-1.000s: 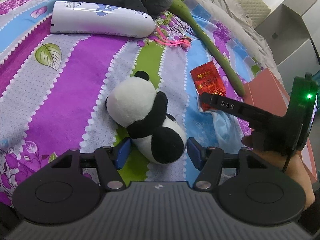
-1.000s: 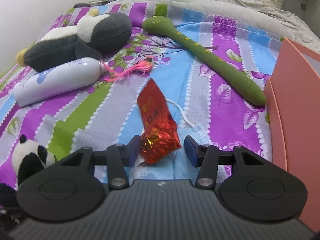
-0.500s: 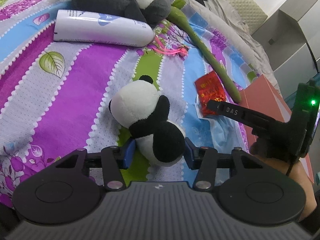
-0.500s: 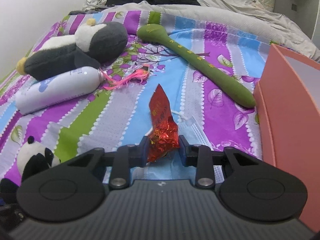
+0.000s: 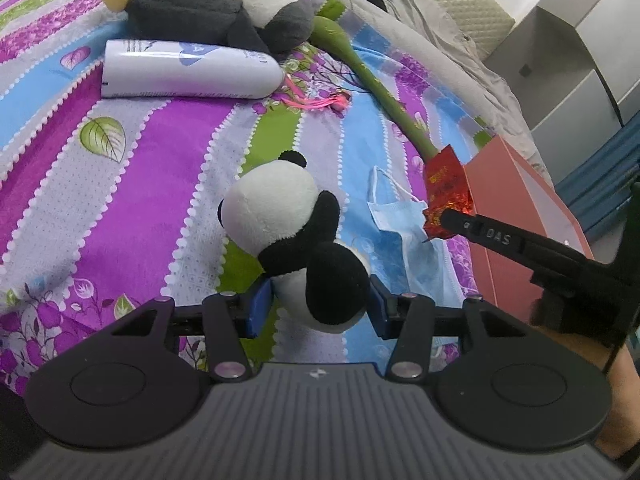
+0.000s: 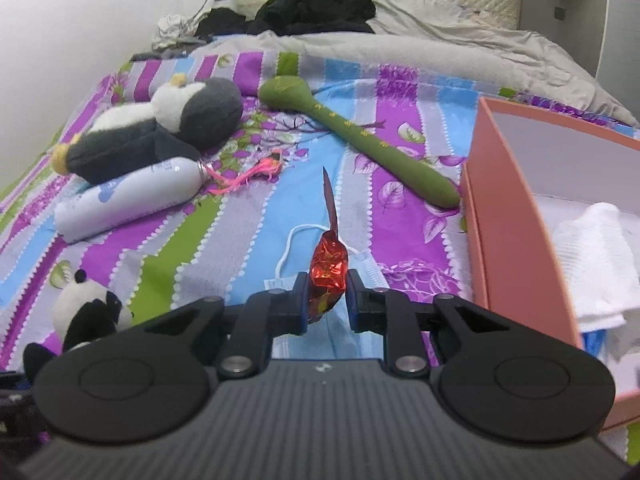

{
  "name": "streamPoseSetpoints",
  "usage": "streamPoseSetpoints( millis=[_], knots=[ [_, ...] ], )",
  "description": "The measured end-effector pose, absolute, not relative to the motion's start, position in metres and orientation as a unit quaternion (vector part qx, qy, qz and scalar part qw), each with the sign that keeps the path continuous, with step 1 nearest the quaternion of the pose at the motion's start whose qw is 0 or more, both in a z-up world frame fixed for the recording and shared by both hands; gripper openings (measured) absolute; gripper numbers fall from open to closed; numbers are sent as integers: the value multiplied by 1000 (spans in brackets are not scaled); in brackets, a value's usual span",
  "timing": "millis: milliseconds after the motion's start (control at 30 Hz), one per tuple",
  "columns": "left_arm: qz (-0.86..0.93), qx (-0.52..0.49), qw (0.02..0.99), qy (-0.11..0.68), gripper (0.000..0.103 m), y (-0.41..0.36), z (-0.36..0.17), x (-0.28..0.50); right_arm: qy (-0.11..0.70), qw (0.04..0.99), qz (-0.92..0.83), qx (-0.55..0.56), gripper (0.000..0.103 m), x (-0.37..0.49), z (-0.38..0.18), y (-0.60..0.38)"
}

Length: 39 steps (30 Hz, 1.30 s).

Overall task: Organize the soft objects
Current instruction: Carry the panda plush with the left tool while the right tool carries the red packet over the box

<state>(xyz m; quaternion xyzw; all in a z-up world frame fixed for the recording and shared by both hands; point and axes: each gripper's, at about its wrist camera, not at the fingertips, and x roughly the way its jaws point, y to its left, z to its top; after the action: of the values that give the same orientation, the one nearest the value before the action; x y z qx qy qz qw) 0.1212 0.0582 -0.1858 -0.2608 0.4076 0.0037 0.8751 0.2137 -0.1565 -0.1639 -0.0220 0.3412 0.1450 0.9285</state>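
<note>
Red foil packet point(image 6: 327, 276) sits pinched in the right gripper point(image 6: 327, 306), jaws just closing, beside the pink box point(image 6: 508, 216). Left gripper point(image 5: 316, 306) clamps the small panda plush point(image 5: 296, 236) above the striped bedspread point(image 5: 132, 184).

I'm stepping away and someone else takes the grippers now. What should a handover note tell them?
Left gripper: shut on the small panda plush.
Right gripper: jaws have just been closing, now pinching the red foil packet, lifted off the bed.
Pink box: open at right, a white cloth inside.
Left on the bedspread: blue face mask, green plush stick, penguin plush, white bottle.
</note>
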Motion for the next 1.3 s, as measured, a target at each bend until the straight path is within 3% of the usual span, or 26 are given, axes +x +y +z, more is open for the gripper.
streamPoseSetpoints(
  millis=[700,1300],
  knots=[
    [-59,-186,899,393,55,23,-119,105,316,939,132,14,22,126,-106,-196],
    [-169,-115,903,379,56,-75,-54,107,273,959,56,51,22,77,-56,-284]
  ],
)
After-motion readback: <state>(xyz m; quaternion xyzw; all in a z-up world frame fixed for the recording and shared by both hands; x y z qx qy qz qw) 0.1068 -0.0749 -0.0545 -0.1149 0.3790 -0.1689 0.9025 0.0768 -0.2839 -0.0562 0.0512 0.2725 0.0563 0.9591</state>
